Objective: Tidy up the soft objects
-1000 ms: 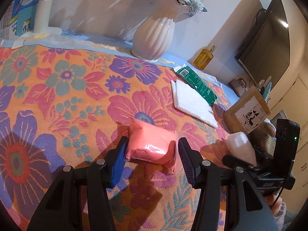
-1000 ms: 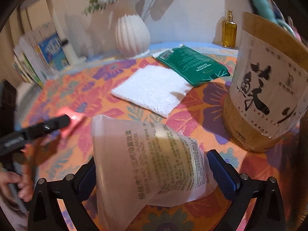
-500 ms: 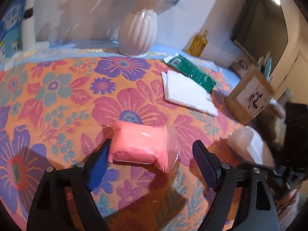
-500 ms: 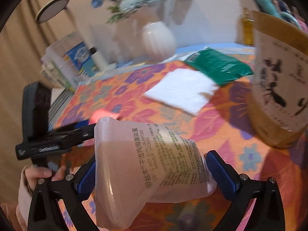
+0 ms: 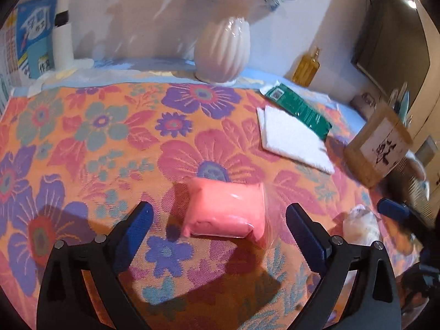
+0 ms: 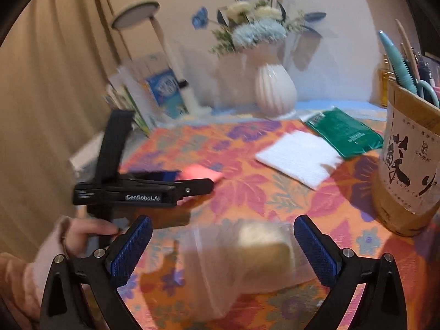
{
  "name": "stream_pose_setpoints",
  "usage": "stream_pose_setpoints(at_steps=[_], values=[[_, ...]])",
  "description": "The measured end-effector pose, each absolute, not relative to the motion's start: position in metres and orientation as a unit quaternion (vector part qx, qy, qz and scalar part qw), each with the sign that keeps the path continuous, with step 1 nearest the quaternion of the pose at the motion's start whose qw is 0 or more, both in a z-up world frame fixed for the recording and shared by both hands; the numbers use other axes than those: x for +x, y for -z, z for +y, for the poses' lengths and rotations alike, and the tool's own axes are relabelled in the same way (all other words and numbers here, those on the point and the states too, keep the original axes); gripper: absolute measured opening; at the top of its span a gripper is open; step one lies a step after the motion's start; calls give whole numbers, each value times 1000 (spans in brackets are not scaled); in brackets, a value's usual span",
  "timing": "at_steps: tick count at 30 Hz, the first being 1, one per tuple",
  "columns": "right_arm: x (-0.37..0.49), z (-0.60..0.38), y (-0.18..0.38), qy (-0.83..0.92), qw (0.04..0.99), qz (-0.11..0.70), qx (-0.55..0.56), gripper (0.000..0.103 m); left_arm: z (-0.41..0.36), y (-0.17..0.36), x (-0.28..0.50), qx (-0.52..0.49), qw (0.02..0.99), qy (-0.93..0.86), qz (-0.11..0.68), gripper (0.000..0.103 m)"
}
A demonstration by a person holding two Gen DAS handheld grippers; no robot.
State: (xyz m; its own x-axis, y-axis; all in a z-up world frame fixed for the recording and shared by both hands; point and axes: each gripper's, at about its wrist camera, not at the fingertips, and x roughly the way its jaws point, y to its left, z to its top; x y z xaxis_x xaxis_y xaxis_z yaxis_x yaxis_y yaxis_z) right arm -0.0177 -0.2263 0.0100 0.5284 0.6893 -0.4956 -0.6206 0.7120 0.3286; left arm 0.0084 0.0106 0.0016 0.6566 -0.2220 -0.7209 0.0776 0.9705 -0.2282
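A: Pink plastic first, from the left wrist camera. The pink packet (image 5: pixel 227 210) lies flat on the floral tablecloth (image 5: pixel 82 137), between the fingers of the left gripper (image 5: pixel 220 225). Are the pads on it?

B: No. The jaws are opening and already wide, with cloth showing on both sides of the packet. Farther back lie a white folded cloth (image 5: pixel 291 140) and a green packet (image 5: pixel 299 110) overlapping its far edge, and behind them a white ribbed vase (image 5: pixel 222 49). The flowers are cut off by the top of the frame.

A: And at the right edge?

B: A pale lump and one blue pad, too blurred to read. The wooden holder (image 5: pixel 379 151) is smeared as well.

A: The right wrist camera, then.

B: The right gripper (image 6: pixel 222 247) stands wide. A clear bag with a pale sponge (image 6: pixel 247 261) sits between its fingers, blurred; the pads seem clear of it, but I cannot tell whether it rests on the cloth. To the left a hand (image 6: pixel 82 236) grips the other tool's handle, the sleeve cut off by the frame. The pink packet is half hidden behind that tool's fingers.
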Motion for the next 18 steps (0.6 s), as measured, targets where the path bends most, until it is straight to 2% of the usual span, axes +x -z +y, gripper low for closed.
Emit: stream_pose_setpoints(at_steps=[3, 6, 11, 12, 13, 14, 16, 18], values=[[2, -220, 4, -342, 861, 371, 61, 103, -7, 1, 12, -36, 905, 56, 421, 97], [15, -209, 15, -292, 864, 409, 45, 103, -29, 7, 18, 34, 897, 27, 439, 103], [8, -186, 18, -217, 881, 419, -41, 103, -19, 6, 25, 11, 898, 29, 439, 103], [8, -179, 20, -195, 884, 420, -67, 99, -19, 6, 24, 13, 899, 28, 438, 102], [6, -174, 21, -174, 888, 417, -84, 92, -20, 4, 22, 14, 901, 27, 432, 86], [6, -174, 20, -168, 892, 413, -79, 90, -19, 1, 19, 10, 907, 30, 421, 58], [4, -180, 19, -140, 901, 405, -64, 73, -17, -1, 17, 0, 910, 33, 413, 57], [0, -190, 16, -114, 911, 393, -53, 62, -12, -2, 16, -18, 911, 40, 411, 56]])
